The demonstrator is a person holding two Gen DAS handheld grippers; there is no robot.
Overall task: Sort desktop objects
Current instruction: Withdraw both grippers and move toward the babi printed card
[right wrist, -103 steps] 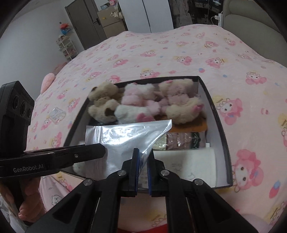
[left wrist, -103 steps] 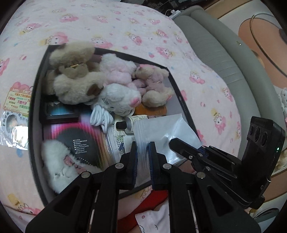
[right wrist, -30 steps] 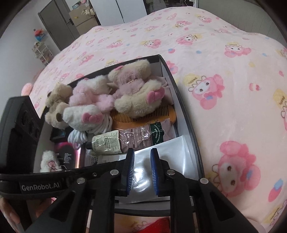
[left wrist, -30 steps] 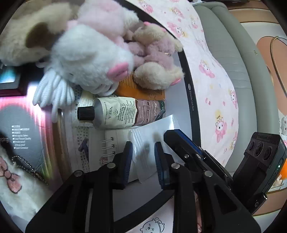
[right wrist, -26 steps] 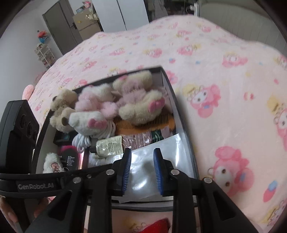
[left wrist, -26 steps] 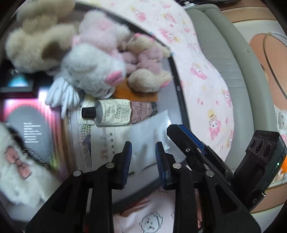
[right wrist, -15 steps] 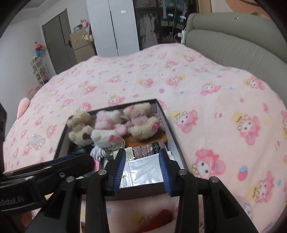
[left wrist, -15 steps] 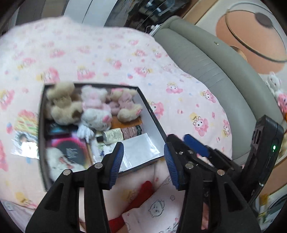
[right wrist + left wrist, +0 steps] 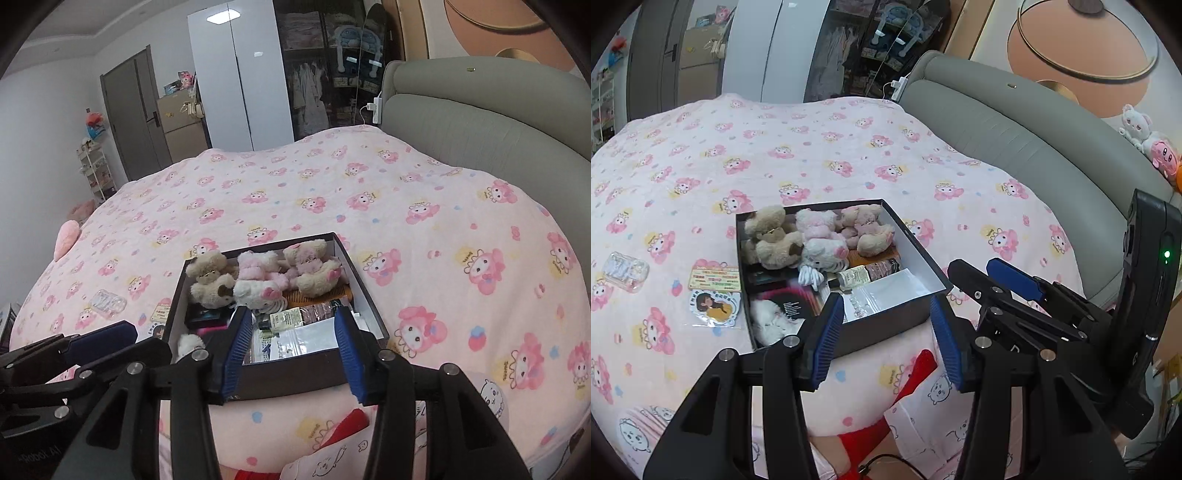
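Silvery zip bag (image 9: pixel 886 291) sits at the box's (image 9: pixel 925 258) 5 o'clock corner; both tongs, left (image 9: pixel 886 341) and right (image 9: pixel 293 354), hang empty, right jaws opening. Next I'd take the stickers (image 9: pixel 714 291) at the box's 9 o'clock, skimming low over the quilt (image 9: pixel 812 155).

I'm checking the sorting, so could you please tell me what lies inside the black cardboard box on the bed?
Black cardboard box: plush toys, orange comb, cream tube, silver zip bag. Whatever lies underneath them is covered.
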